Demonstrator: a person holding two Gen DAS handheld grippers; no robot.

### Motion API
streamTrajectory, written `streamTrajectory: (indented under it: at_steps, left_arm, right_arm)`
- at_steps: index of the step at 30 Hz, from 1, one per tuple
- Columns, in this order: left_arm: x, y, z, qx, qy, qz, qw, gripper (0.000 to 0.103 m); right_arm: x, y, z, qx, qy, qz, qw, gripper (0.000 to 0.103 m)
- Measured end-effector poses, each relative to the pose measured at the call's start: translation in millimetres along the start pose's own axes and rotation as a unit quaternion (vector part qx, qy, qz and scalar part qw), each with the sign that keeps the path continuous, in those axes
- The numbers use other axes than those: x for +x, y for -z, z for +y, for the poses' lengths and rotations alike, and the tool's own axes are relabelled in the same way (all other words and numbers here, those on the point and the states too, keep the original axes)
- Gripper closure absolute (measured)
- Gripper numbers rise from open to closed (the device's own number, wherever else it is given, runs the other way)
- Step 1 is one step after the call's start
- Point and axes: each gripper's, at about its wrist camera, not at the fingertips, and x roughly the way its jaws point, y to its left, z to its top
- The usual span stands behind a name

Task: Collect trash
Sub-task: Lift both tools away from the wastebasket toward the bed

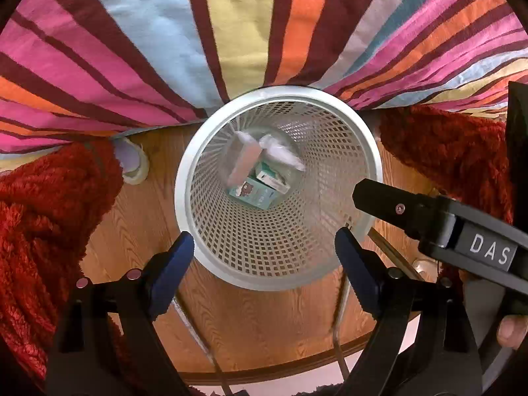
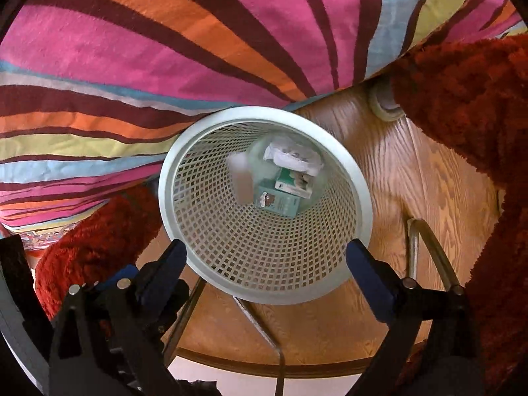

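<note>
A white mesh wastebasket (image 1: 184, 178) stands on wood right below both grippers. At its bottom lie two small teal-and-white cartons (image 1: 260, 194) and a white crumpled piece (image 1: 280, 153). A pale pinkish item (image 1: 242, 161) inside it shows only as a blur. My left gripper (image 1: 264, 244) hangs open over the near rim, nothing between its blue pads. One finger (image 1: 379, 201) of my right gripper reaches in from the right. In the right wrist view the same basket (image 2: 361, 181) holds the cartons (image 2: 280, 201), and my right gripper (image 2: 266, 247) is open and empty above the rim.
A striped bedspread (image 1: 237, 26) hangs just behind the basket. Red shaggy fabric (image 1: 39, 231) flanks it on both sides. A pale slipper-like thing (image 1: 132, 165) lies at the left. Thin metal rods (image 2: 429, 241) cross the wood. A thumb (image 1: 511, 333) shows at the right edge.
</note>
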Motion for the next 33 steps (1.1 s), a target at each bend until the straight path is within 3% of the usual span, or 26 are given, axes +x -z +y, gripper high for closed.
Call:
streamTrajectory:
  at_steps: [13,22,28,33]
  left_arm:
    - [-22.5,7.9,4.6,-0.014,-0.003,-0.043,0.9989,0.018]
    - [-46.0,18.4,10.6,-0.023,-0.006,-0.083,0.9962,0.018]
    - [-64.9,25.9,9.5,-0.019,-0.020,-0.116,0.9929,0.018]
    - [-89.1,31.5,3.4,0.002,-0.043,-0.160,0.9861,0.018]
  right_arm:
    - [-25.3,6.6,-0.3,-0.004,-0.005,-0.039,0.999,0.010]
    - [-56.4,21.6,11.0,-0.046,-0.009,-0.086,0.995,0.010]
    - [-92.5,33.1,20.0,-0.088,0.008,-0.160,0.983,0.010]
    - [-130.9,41.7,28.9,-0.121,0.006,-0.250,0.961,0.010]
